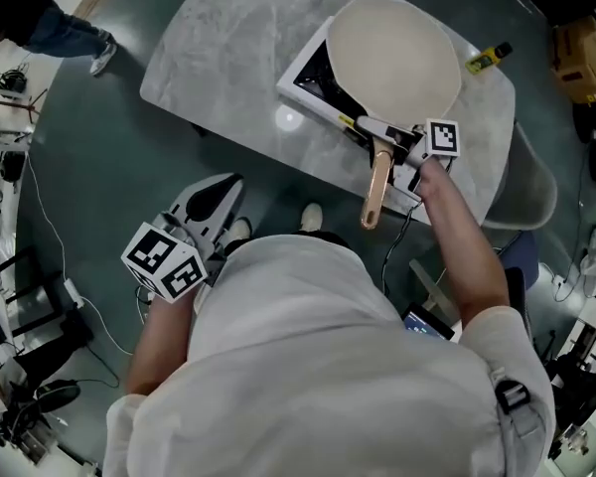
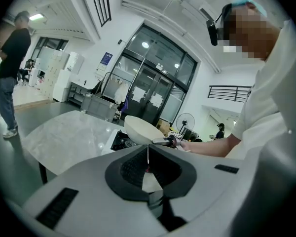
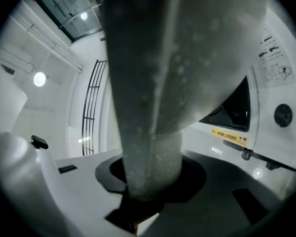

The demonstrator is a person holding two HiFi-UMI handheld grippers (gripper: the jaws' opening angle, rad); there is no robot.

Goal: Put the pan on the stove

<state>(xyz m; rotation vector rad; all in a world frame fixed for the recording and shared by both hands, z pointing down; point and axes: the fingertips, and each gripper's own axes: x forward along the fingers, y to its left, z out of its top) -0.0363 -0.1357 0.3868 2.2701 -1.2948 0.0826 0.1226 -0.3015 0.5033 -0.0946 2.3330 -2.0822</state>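
Pan (image 1: pixel 394 53), single, over one stove (image 1: pixel 311 79), right tool (image 1: pixel 384 139) clamping it, left tool (image 1: pixel 228 185) closed.

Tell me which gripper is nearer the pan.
Right. The right gripper clamps the pan by its handle at the stove; the left gripper, shut and empty, hangs off the table beside the person's body.

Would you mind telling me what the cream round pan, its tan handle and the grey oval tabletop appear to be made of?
Cream round pan: probably coated metal, matte, speckled near the handle. Tan handle: wood or wood-look, smooth sheen. Grey oval tabletop: marble or marble-look, polished; veins and a lamp glare show.
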